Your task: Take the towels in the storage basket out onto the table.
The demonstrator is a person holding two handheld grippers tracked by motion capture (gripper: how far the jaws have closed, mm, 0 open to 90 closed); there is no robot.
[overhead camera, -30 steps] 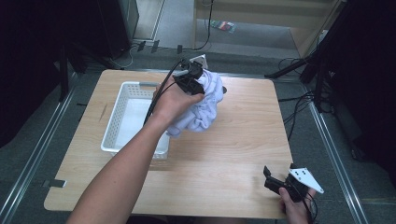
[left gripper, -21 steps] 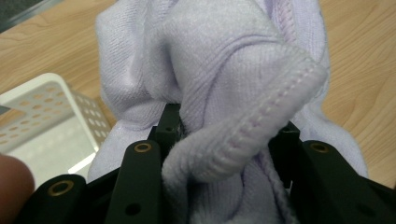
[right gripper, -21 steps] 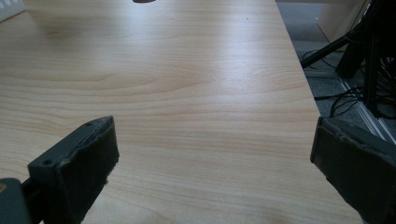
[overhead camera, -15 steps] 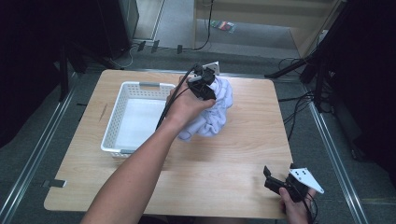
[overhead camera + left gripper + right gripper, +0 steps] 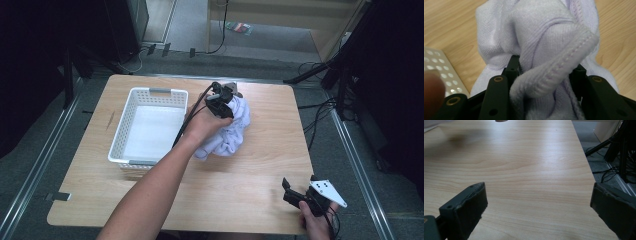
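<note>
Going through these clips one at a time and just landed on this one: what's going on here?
A person works at a wooden table with a gripper in each hand. The left gripper has its jaws closed on a bunched pale lilac cloth, which rests on the table just right of an empty white basket. In the left gripper view, a stitched hem of the cloth sits between the jaws. The right gripper rests at the near right corner, jaws wide open, holding nothing.
</note>
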